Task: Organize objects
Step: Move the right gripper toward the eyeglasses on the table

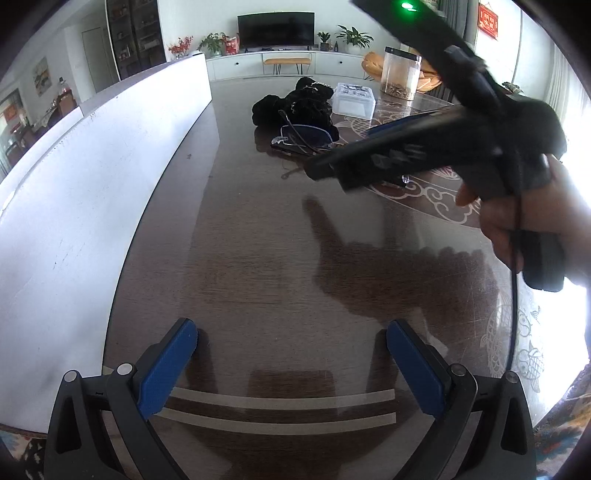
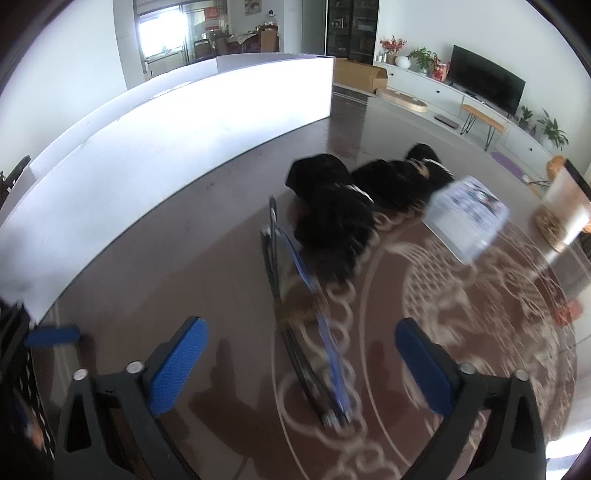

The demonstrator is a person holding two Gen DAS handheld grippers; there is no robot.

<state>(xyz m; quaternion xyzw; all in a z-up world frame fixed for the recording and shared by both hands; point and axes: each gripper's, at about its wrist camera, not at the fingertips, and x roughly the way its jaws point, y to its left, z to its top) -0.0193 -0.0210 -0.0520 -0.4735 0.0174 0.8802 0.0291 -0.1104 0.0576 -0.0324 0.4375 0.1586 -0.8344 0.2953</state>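
Bench [image 1: 258,258]: dark wood, pale scrollwork beside the glasses [image 2: 295,295].
Room: television [image 1: 276,30] far beyond the glasses.
Left tongs [image 1: 291,365]: spread, empty.
Right tongs [image 2: 301,369]: spread around the glasses, not pinching.

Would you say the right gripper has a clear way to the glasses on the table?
Probably yes. The right gripper is open above the glasses, which lie between its fingers with nothing over them. The black cloth lies just behind them, apparently not covering them.
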